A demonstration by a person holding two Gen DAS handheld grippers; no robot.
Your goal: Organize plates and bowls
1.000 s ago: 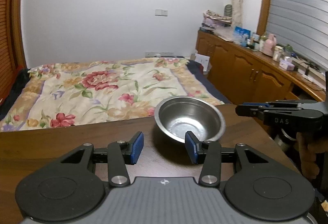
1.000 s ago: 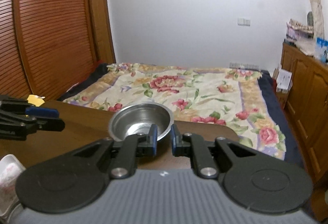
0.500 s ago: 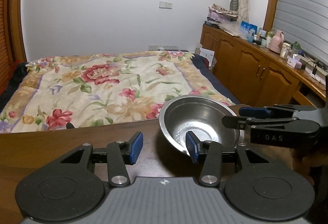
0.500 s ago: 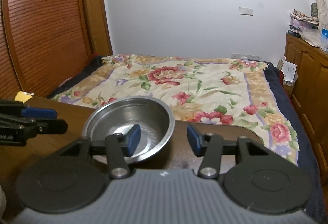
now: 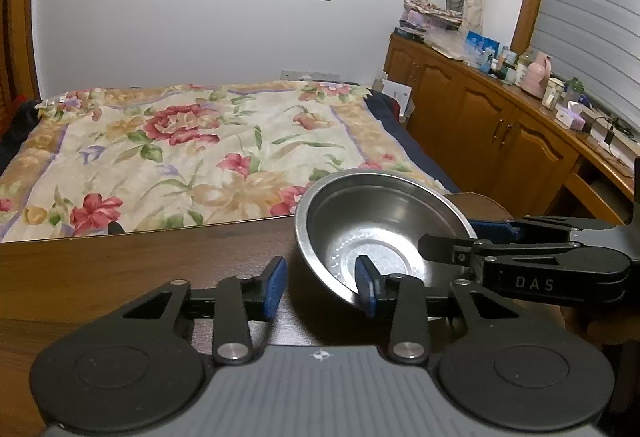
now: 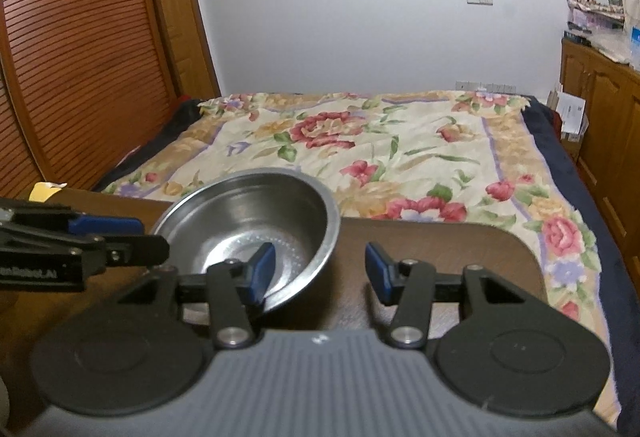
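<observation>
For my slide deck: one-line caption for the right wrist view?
Open right gripper straddles the steel bowl's rim on the table, left gripper alongside.

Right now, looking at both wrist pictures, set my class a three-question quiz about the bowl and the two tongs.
1. True or false: the metal bowl is turned upside down on the wooden table.
2. Which is the left tongs' position at the bowl? A: right finger inside, left finger outside. B: both fingers inside. C: both fingers well clear of it.
3. Fill in: the right tongs' left finger is ___ the bowl's rim.

Key: 1 false, it sits open side up. 2 A. 3 inside, with the right finger out over the table; neither tongs has clamped the rim yet.
</observation>
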